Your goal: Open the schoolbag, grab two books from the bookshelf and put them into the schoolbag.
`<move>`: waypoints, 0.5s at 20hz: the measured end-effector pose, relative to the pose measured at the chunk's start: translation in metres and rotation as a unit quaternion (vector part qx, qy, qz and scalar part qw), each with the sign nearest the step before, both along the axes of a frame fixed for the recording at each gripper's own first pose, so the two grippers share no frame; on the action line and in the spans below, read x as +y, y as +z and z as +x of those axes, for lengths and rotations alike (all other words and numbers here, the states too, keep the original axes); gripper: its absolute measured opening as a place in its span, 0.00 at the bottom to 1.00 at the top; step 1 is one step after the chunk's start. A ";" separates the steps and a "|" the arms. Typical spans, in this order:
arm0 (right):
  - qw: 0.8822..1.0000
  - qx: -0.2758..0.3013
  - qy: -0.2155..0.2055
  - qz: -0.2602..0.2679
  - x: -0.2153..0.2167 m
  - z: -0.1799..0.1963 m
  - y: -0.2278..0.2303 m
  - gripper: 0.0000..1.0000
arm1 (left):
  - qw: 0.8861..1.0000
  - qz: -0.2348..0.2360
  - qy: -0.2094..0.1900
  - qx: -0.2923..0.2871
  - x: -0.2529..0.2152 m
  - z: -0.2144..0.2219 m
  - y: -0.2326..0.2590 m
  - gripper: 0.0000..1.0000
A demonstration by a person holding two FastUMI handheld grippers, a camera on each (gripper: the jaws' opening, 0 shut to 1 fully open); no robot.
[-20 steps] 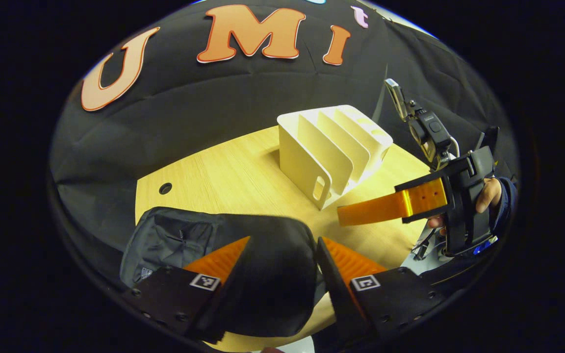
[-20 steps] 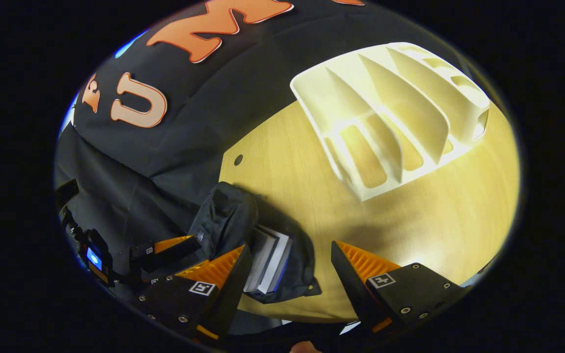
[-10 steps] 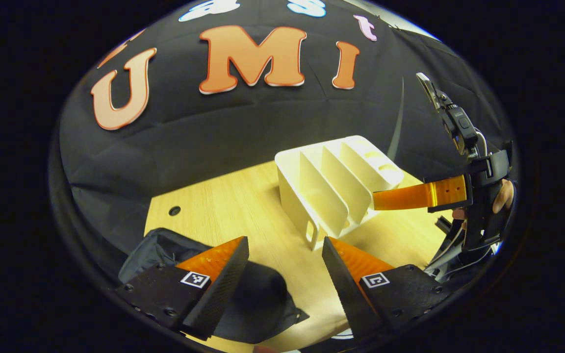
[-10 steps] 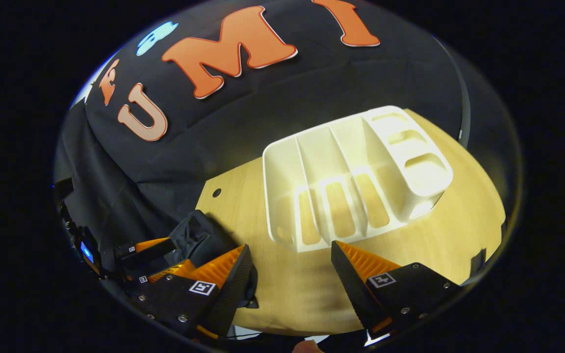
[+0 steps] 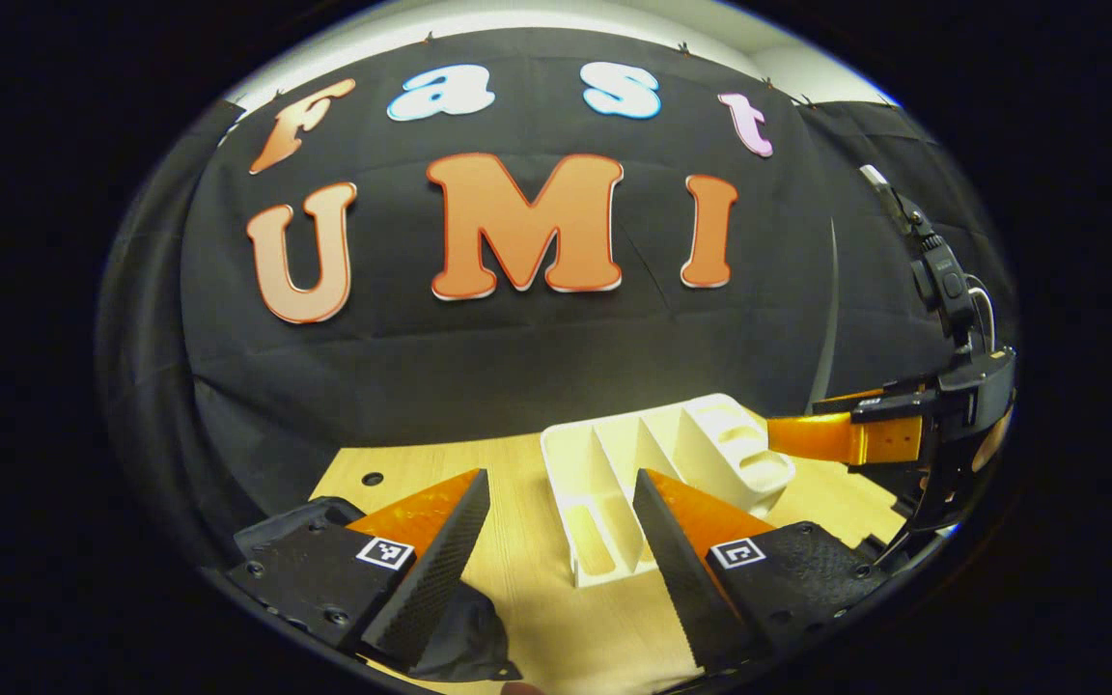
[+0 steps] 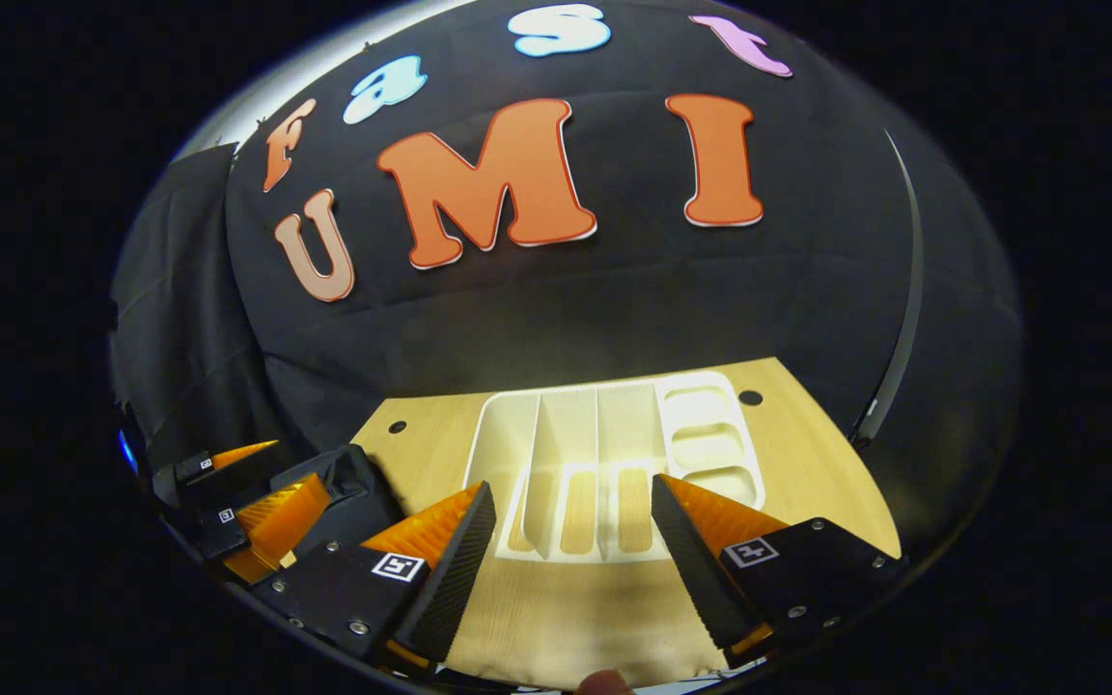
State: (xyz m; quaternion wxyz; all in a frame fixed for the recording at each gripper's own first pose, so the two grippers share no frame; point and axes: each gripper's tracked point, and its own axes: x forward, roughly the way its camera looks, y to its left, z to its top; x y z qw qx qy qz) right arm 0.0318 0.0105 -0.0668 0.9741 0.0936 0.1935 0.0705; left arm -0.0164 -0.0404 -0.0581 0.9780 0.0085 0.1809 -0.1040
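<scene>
The white bookshelf (image 5: 657,463) (image 6: 614,454) stands on the wooden table (image 5: 546,618) (image 6: 807,454) with no books in its slots. The dark schoolbag (image 5: 464,642) (image 6: 348,483) lies at the table's near left, partly hidden behind fingers. My left gripper (image 5: 556,569) is open, held above the table in front of the shelf, nothing between its fingers. My right gripper (image 6: 570,569) is open too, raised before the shelf. The right gripper (image 5: 836,434) is also seen at the right of the left gripper view, and the left gripper (image 6: 247,502) at the lower left of the right gripper view.
The black cloth wall (image 5: 517,367) hangs close behind the table. Small cable holes (image 5: 373,479) (image 6: 750,397) mark the table's far corners. Bare wood lies between the bag and the shelf.
Both grippers have lifted and tilted up, away from the schoolbag; the bag and the books inside it have dropped out of the centre of both views. The shelf now sits lower in view.
</scene>
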 end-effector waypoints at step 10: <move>0.994 -0.107 -0.035 -0.008 -0.024 -0.012 0.058 0.96 | 0.995 -0.015 0.067 -0.075 0.008 0.003 0.044 0.95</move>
